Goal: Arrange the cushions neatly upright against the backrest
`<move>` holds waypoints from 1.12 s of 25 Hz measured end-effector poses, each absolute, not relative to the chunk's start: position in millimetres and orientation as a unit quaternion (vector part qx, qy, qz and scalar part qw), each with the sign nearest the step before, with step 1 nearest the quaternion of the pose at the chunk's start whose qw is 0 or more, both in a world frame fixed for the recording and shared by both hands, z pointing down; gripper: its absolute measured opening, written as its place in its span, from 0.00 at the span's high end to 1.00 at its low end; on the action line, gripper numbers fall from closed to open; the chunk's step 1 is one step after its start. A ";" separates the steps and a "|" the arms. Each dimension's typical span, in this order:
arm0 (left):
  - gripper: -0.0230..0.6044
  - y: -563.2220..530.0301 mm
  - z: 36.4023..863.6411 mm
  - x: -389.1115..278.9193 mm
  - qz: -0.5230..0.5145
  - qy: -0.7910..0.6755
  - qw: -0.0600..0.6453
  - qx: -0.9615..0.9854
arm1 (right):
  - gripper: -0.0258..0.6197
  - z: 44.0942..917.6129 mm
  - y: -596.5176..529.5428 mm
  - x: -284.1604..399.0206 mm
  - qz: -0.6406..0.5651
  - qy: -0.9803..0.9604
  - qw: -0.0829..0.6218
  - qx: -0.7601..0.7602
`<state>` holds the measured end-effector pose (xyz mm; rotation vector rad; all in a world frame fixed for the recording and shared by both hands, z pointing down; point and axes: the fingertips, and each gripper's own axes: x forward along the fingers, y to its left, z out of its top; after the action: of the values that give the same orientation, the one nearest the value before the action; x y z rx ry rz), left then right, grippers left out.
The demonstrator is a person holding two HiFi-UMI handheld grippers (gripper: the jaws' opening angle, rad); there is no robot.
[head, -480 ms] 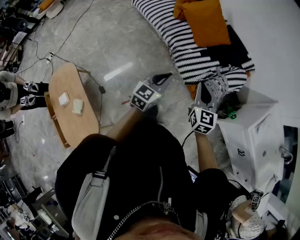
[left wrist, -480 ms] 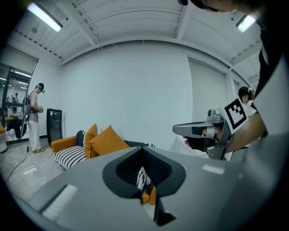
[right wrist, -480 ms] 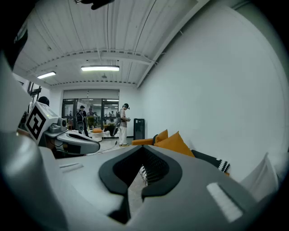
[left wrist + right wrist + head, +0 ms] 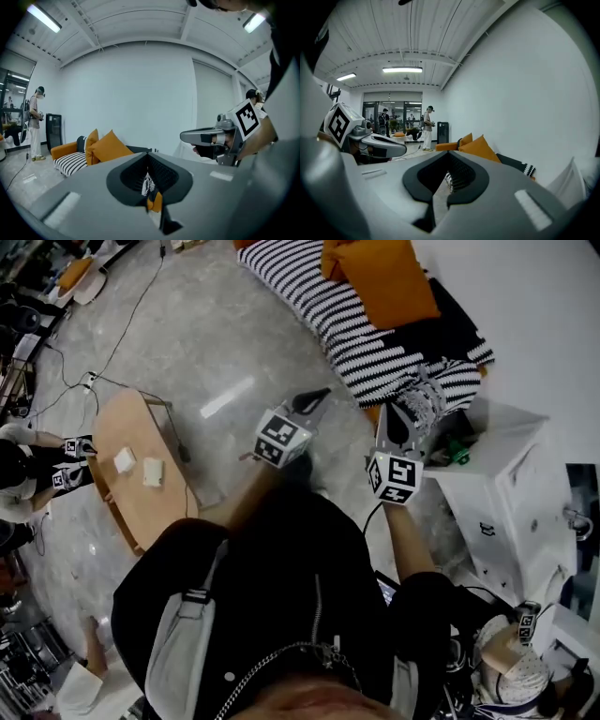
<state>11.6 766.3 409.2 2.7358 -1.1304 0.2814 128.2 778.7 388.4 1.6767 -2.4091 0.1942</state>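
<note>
Two orange cushions (image 4: 380,277) lie on the sofa's black-and-white striped seat (image 4: 342,320) at the top of the head view, next to a black cushion (image 4: 450,324). A small patterned cushion (image 4: 424,401) sits at the sofa's near end. My left gripper (image 4: 322,395) is shut and empty above the floor, short of the sofa. My right gripper (image 4: 389,411) is also shut and empty, just before the patterned cushion. In the left gripper view the orange cushions (image 4: 110,146) stand far ahead, beyond the closed jaws (image 4: 149,155). The right gripper view shows them (image 4: 478,147) past its closed jaws (image 4: 449,154).
A low wooden table (image 4: 141,474) with two small white things stands to the left on the grey floor. A white cabinet (image 4: 506,512) is at the right, close to the sofa's end. Cables (image 4: 112,352) run over the floor. Other people (image 4: 427,126) stand far off.
Both grippers have shifted slightly up and left in the head view, toward the sofa's end, and the view has swung a little. Both jaws stay shut.
</note>
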 end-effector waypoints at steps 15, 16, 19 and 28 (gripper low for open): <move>0.95 754.6 411.2 18.1 0.098 -0.362 0.086 0.923 | 0.96 398.8 777.3 115.7 0.095 -0.828 0.084 0.547; 0.95 751.2 411.6 19.4 0.099 -0.359 0.088 0.924 | 0.96 399.0 773.7 115.9 0.096 -0.827 0.084 0.547; 0.95 738.5 413.6 19.6 0.101 -0.354 0.091 0.925 | 0.96 400.5 760.4 114.5 0.103 -0.825 0.082 0.549; 0.95 666.4 423.4 11.9 0.108 -0.338 0.101 0.929 | 0.96 412.0 686.7 102.9 0.123 -0.819 0.089 0.554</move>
<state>11.9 666.4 423.4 2.7460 -0.9992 0.3200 102.9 686.7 412.0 1.6483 -2.4366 0.3649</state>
